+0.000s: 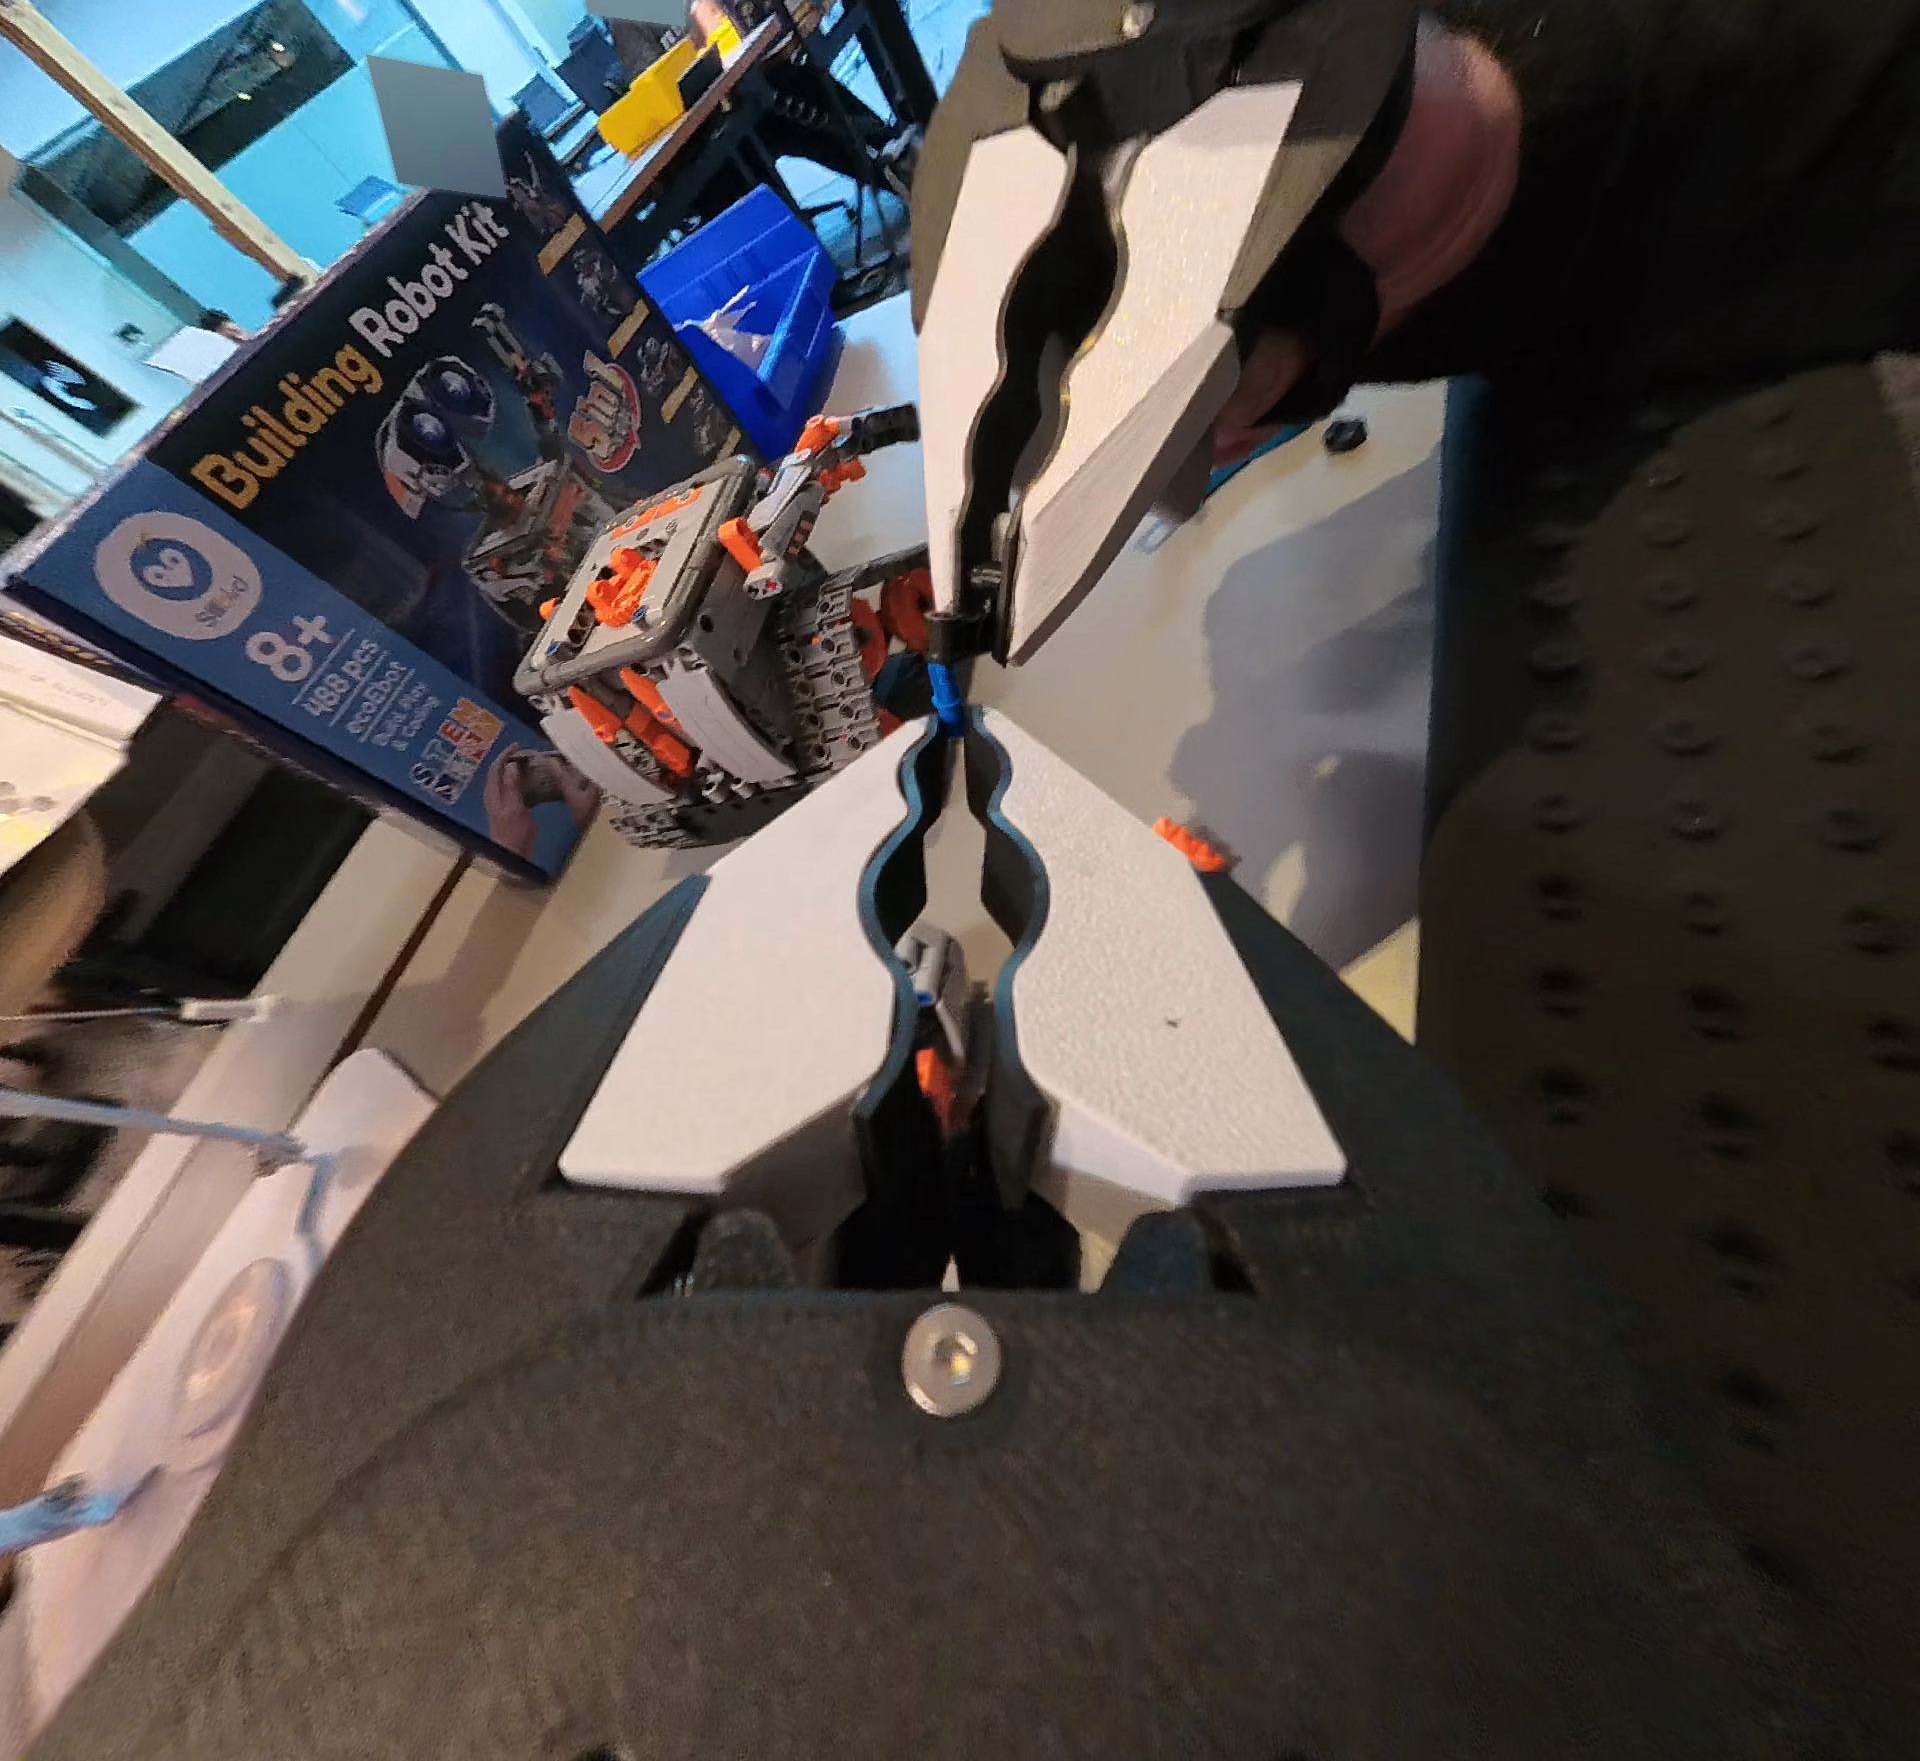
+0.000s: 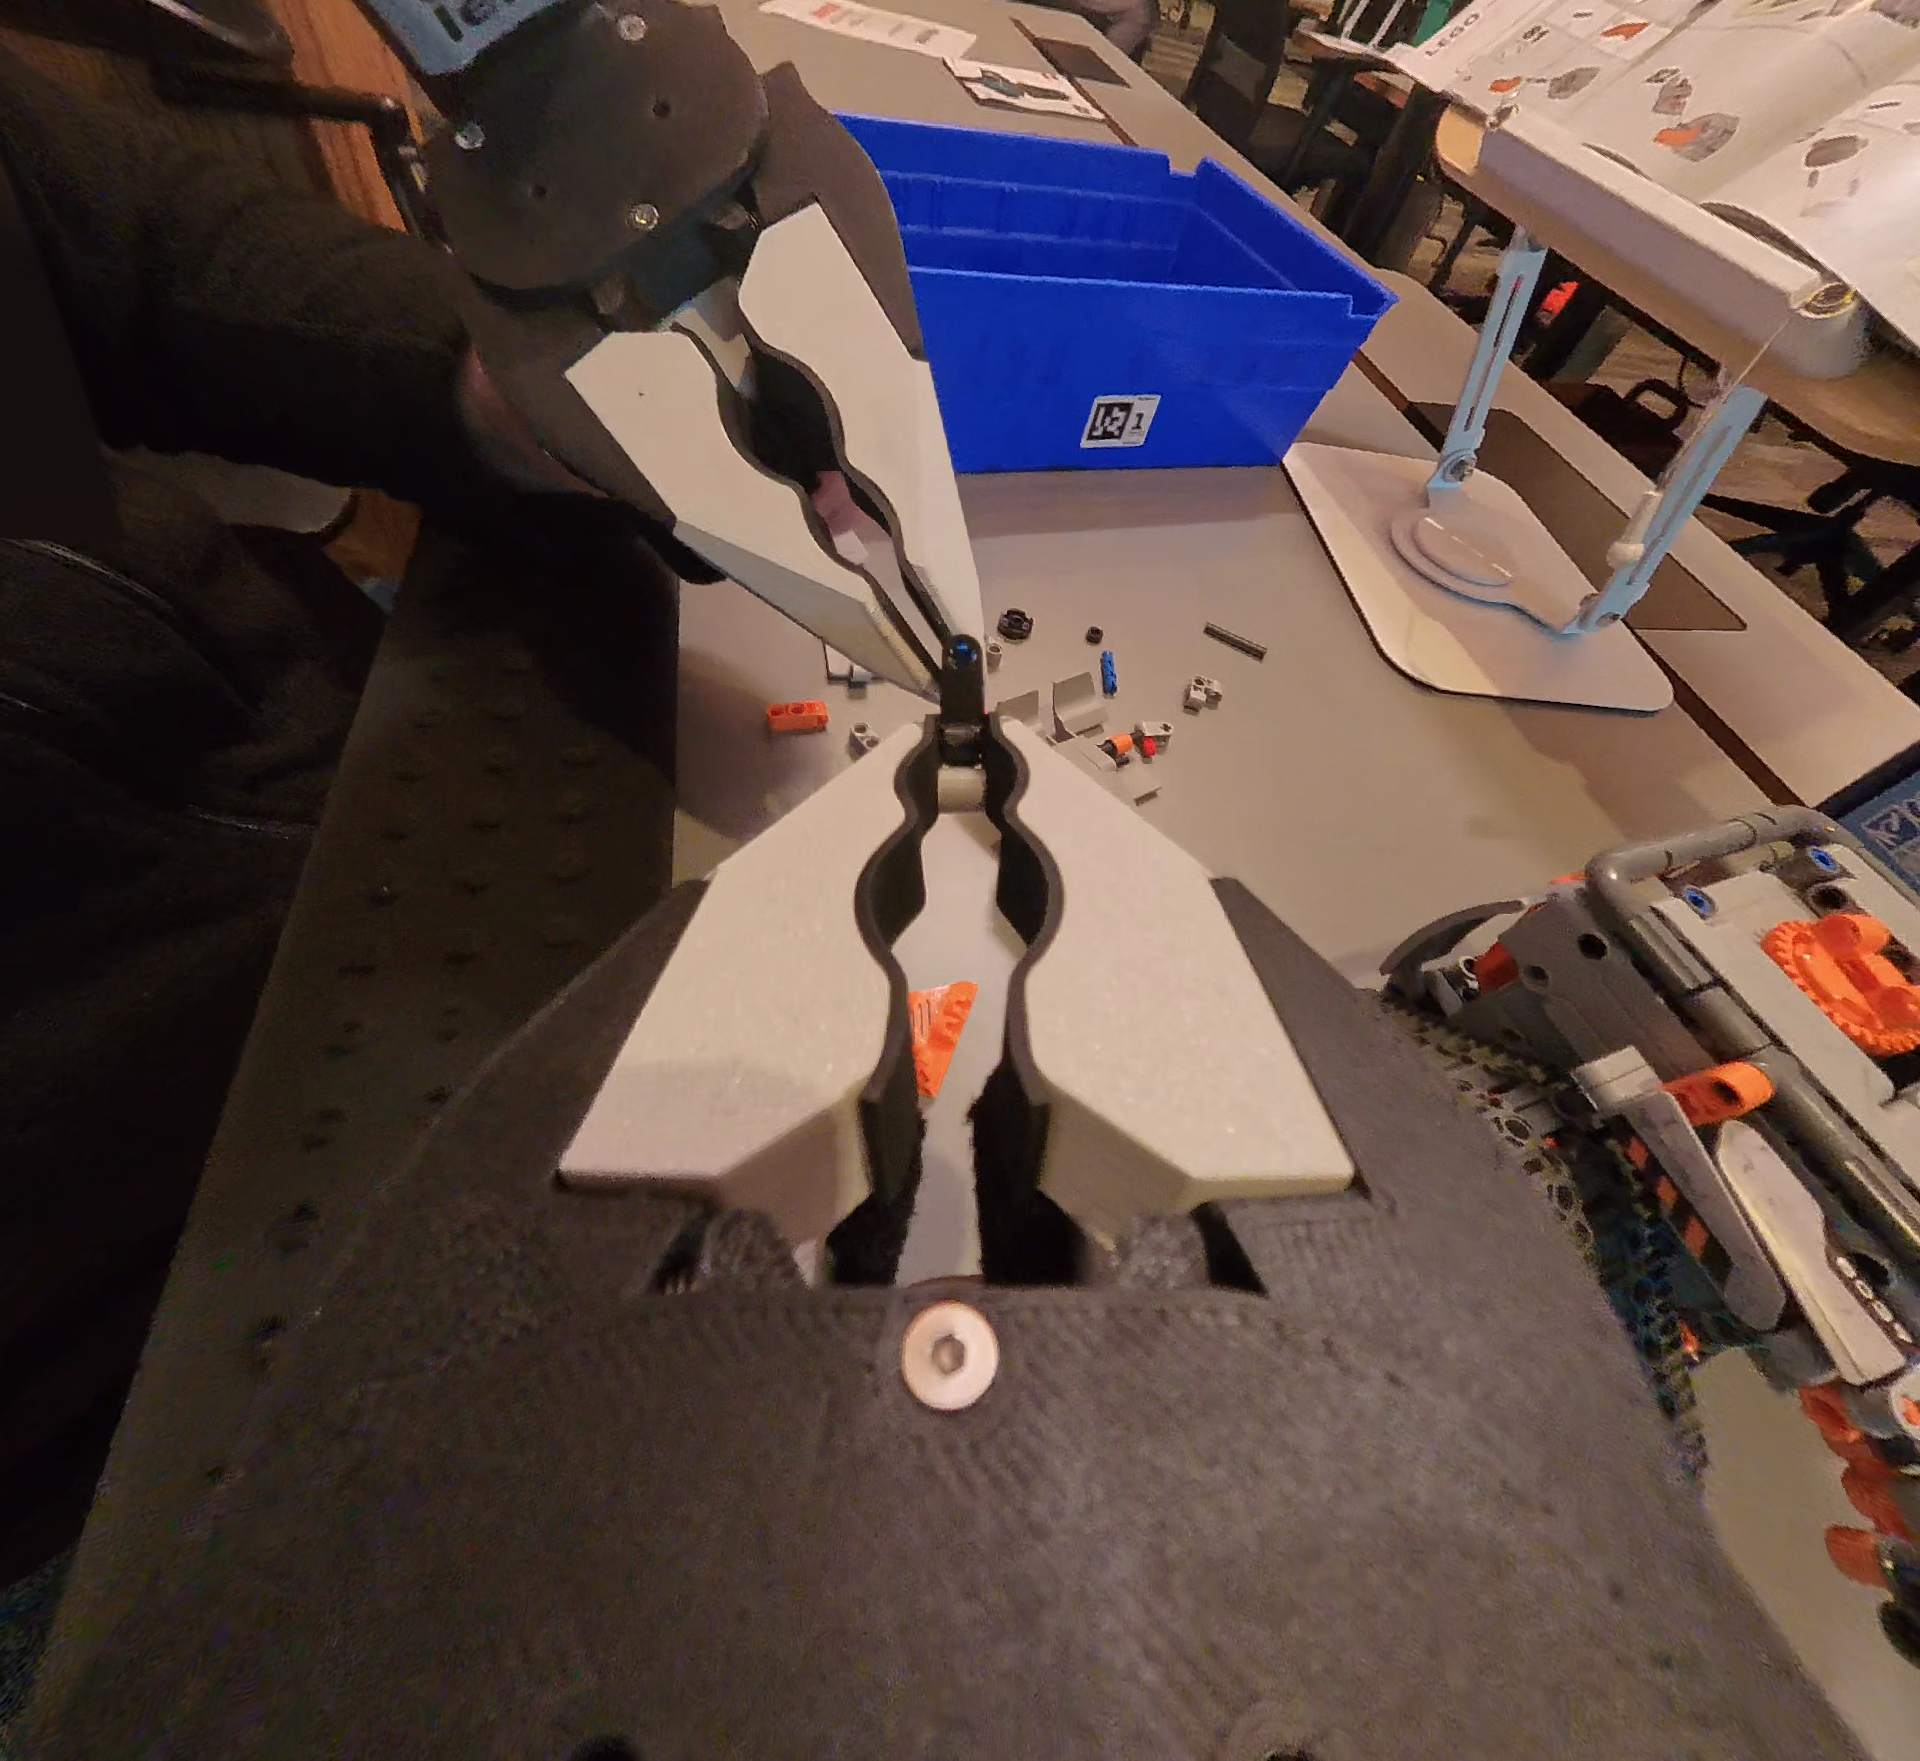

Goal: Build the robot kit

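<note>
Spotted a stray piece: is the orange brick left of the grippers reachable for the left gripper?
Probably not as things stand: the left gripper is shut on a blue pin, though the orange brick lies unobstructed.

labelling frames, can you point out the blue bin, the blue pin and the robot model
blue bin (image 2: 1195, 361), right wrist view, front wall beside its sticker
blue pin (image 1: 943, 688), left wrist view, shaft above the fingertips
robot model (image 1: 686, 631), left wrist view, grey side of its body
</note>
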Tool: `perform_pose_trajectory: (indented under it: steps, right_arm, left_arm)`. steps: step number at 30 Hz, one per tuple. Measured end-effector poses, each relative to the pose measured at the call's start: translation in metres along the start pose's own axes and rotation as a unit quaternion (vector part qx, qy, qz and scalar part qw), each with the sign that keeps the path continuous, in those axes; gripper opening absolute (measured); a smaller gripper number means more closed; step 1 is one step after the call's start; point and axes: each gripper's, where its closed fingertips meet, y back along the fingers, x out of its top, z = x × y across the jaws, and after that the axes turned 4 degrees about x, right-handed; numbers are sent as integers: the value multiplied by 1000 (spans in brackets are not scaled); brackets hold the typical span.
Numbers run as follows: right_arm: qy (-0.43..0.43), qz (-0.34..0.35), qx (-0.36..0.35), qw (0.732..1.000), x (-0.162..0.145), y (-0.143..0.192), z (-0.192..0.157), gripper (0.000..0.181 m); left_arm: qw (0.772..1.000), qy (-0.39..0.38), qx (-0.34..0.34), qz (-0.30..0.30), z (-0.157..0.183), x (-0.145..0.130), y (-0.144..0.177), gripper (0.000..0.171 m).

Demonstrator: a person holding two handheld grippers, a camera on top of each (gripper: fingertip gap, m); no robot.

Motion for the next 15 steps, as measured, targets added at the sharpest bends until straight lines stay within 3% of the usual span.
perform_pose_trajectory:
  steps: [15]
  right_arm:
    - [20,-44,-26,998,-13,-3,3,5]
  left_arm:
    - [994,-89,40,-56,4,-13,-8,0]
